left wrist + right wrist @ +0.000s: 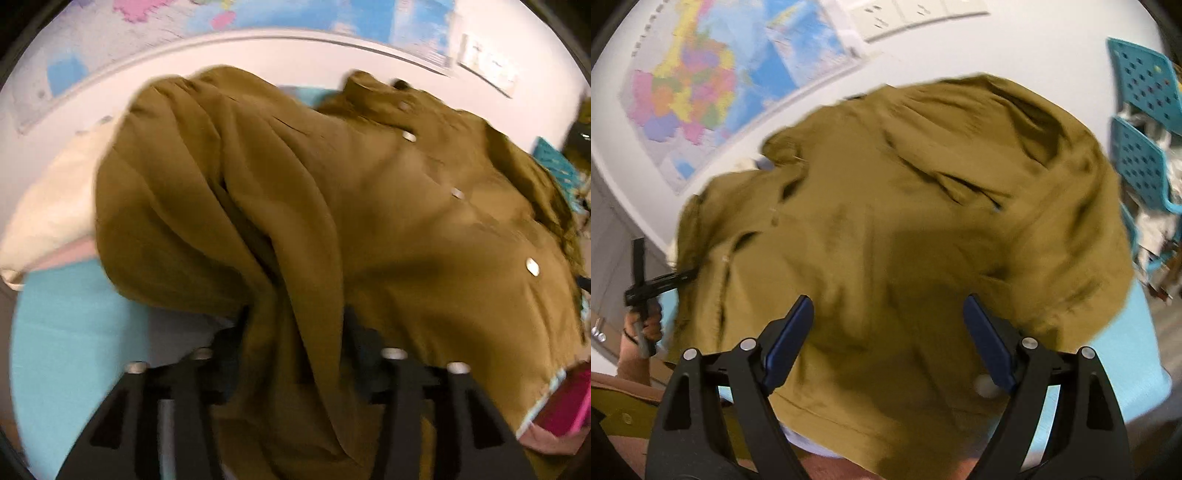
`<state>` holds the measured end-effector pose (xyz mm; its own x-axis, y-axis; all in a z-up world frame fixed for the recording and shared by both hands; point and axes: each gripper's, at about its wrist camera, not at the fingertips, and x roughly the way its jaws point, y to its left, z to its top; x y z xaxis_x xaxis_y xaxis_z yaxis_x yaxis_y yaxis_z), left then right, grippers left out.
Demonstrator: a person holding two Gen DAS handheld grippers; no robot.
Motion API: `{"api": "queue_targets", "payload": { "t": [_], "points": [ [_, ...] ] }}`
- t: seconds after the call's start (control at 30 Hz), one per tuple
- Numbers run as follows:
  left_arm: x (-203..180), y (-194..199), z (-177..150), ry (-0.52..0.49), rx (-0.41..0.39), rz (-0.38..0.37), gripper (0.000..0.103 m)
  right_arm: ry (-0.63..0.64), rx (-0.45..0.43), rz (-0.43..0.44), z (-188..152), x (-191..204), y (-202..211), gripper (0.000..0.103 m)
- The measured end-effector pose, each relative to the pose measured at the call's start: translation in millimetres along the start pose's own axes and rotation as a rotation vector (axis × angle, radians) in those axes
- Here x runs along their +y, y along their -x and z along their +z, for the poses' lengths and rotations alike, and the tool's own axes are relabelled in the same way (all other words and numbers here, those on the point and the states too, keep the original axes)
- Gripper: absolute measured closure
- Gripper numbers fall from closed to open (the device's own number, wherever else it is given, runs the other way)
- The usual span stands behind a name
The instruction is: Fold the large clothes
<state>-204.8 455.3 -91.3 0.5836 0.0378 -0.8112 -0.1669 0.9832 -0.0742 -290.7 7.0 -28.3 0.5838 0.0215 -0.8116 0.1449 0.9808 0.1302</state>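
An olive-brown button-up shirt (369,206) sprawls front-up over the turquoise sheet (74,332), pale buttons running down its placket. Its collar end points away toward the wall, hem nearest the sheet's front edge. One sleeve or side panel, hard to tell through the blur, lies in heavy rumpled folds.

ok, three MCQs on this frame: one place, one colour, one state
1. Where does the shirt lie?
A. on a blue sheet
B. on a chair
C. on a bare floor

2. Shirt colour?
A. red
B. olive-brown
C. white

3. Right gripper jaws?
A. shut on a sleeve
B. shut, empty
C. open above the shirt

Answers:
1 A, blue sheet shows at the shirt's edges.
2 B, olive-brown in both views.
3 C, blue pads stand wide apart and pinch no cloth.
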Motion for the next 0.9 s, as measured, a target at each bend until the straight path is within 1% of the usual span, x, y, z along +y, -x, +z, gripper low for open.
{"api": "queue_targets", "payload": {
  "t": [0.07, 0.13, 0.17, 0.2, 0.27, 0.33, 0.4, 0.43, 0.47, 0.5, 0.53, 0.57, 0.6, 0.63, 0.67, 0.7, 0.73, 0.77, 0.8, 0.83, 0.87, 0.9],
  "points": [
    [-6.2, 5.1, -6.4, -0.034, -0.032, -0.007, 0.034, -0.015, 0.041, -0.001, -8.9, -5.7, -0.2, 0.019],
    [-13.6, 8.7, -11.5, -0.079, -0.044, -0.008, 0.026, -0.003, 0.056, -0.036, -17.3, -5.0, -0.4, 0.019],
    [-18.0, 9.6, -13.7, -0.091, -0.046, 0.000, 0.026, -0.003, 0.044, -0.062, -20.9, -5.2, 3.1, 0.019],
    [-21.9, 10.9, -15.7, -0.100, -0.047, 0.007, 0.026, -0.028, 0.030, -0.069, -23.9, -7.7, 7.7, 0.019],
    [-23.1, 18.2, -20.3, -0.115, -0.056, 0.000, 0.026, -0.122, -0.009, -0.029, -34.2, -16.0, 21.5, 0.019],
    [-21.8, 28.0, -27.2, -0.123, -0.078, -0.045, 0.025, -0.133, -0.015, -0.008, -44.6, -15.0, 31.9, 0.019],
    [-11.8, 46.2, -38.2, -0.136, -0.112, -0.144, 0.023, -0.143, 0.016, 0.045, -56.0, -11.6, 34.4, 0.017],
    [-8.5, 53.6, -43.7, -0.141, -0.124, -0.196, 0.019, -0.151, 0.030, 0.068, -60.4, -11.9, 31.3, 0.017],
    [-7.4, 57.5, -48.3, -0.146, -0.128, -0.237, 0.019, -0.150, 0.030, 0.066, -61.6, -12.1, 28.7, 0.017],
    [-5.2, 64.1, -57.1, -0.157, -0.133, -0.282, 0.018, -0.140, 0.011, 0.063, -62.7, -10.2, 27.9, 0.018],
    [-6.0, 68.4, -65.1, -0.171, -0.135, -0.286, 0.016, -0.131, 0.006, 0.081, -62.1, -8.4, 26.1, 0.028],
    [-8.8, 69.6, -71.9, -0.186, -0.133, -0.287, 0.016, -0.135, 0.009, 0.113, -61.1, -7.6, 23.1, 0.060],
    [-12.3, 70.8, -80.6, -0.209, -0.124, -0.295, 0.016, -0.153, 0.015, 0.177, -59.1, -8.5, 18.9, 0.080],
    [-18.9, 72.5, -93.8, -0.240, -0.109, -0.304, 0.016, -0.181, 0.030, 0.258, -57.6, -10.2, 12.2, 0.100],
    [-25.1, 71.7, -101.2, -0.252, -0.101, -0.307, 0.015, -0.173, 0.032, 0.250, -55.9, -6.9, 10.3, 0.101],
    [-34.3, 71.3, -113.3, -0.281, -0.080, -0.313, 0.015, -0.168, 0.020, 0.271, -52.3, -4.5, 11.7, 0.101],
    [-41.9, 71.2, -124.1, -0.318, -0.069, -0.296, 0.015, -0.180, 0.000, 0.302, -47.9, -2.8, 14.3, 0.101],
    [-48.5, 70.5, -131.7, -0.349, -0.067, -0.270, 0.015, -0.202, -0.048, 0.359, -40.7, -2.4, 24.7, 0.102],
    [-60.6, 66.6, -140.6, -0.389, -0.057, -0.224, 0.014, -0.204, -0.087, 0.398, -35.9, -0.5, 32.4, 0.102],
    [-65.5, 62.9, -144.0, -0.402, -0.051, -0.205, 0.014, -0.198, -0.154, 0.451, -27.1, 3.8, 48.3, 0.102],
    [-72.2, 56.7, -145.2, -0.414, -0.048, -0.167, 0.016, -0.180, -0.191, 0.471, -20.6, 9.2, 59.2, 0.102],
    [-76.7, 50.1, -144.9, -0.417, -0.054, -0.117, 0.021, -0.154, -0.235, 0.494, -13.7, 16.4, 71.9, 0.102]
  ]
}}
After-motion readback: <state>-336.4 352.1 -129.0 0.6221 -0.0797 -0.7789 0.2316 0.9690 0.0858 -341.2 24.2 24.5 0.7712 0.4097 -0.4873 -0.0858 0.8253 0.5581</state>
